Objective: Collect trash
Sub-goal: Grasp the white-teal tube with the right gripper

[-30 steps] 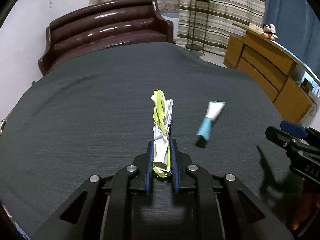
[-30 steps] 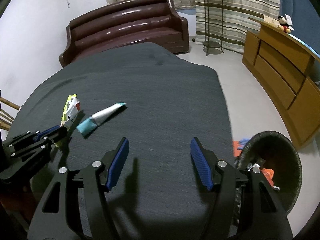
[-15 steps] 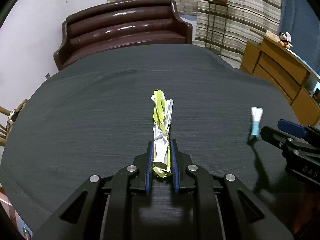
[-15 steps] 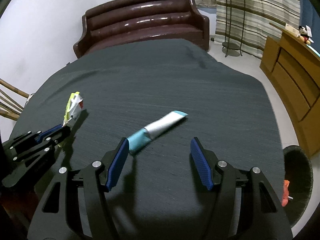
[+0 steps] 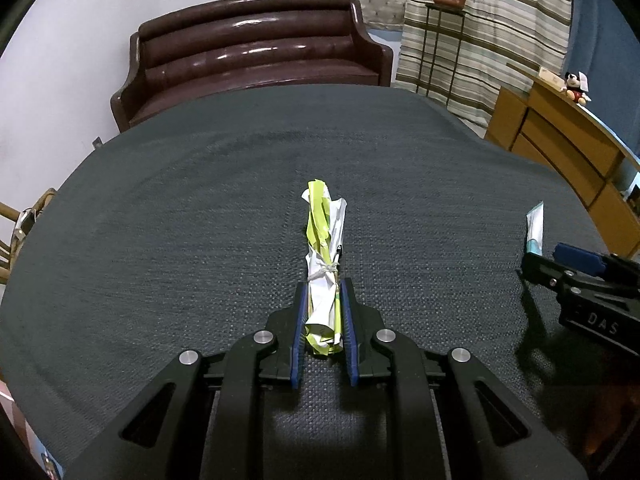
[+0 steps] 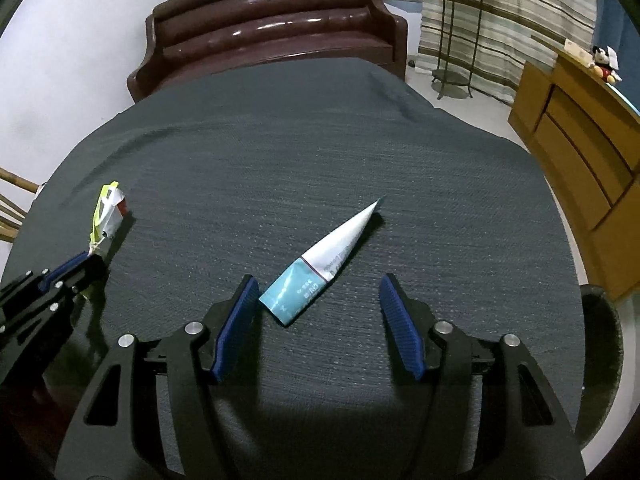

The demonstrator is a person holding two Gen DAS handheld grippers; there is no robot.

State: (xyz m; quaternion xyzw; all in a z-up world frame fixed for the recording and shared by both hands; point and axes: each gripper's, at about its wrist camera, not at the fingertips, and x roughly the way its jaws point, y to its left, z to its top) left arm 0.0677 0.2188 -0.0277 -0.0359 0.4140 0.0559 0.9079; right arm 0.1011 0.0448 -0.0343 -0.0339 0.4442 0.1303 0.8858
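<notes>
1. Since a second ago the right tongs [image 6: 316, 312] have swung left across the dark cloth [image 6: 320, 152]: the tube [image 6: 324, 264], then far off to their left, now lies close in front of them, and the bin [image 6: 600, 356], then in plain view at the right, shows only as a dark rim at the right edge.
2. In the left wrist view the tube [image 5: 535, 226] has slid from near the centre to the far right edge, just beyond the tip of the right tongs [image 5: 576, 276].
3. What the bin holds cannot be told now; only part of its rim shows.
4. The left tongs [image 5: 323, 312] are pressed together on a crumpled green and white wrapper [image 5: 325, 264], which sticks out forward past the tips, above the cloth [image 5: 200, 220].
5. The right tongs are spread wide and hold nothing. The tube lies flat on the cloth, its teal end between the two tips and nearer the left one, its crimped end pointing away to the right.
</notes>
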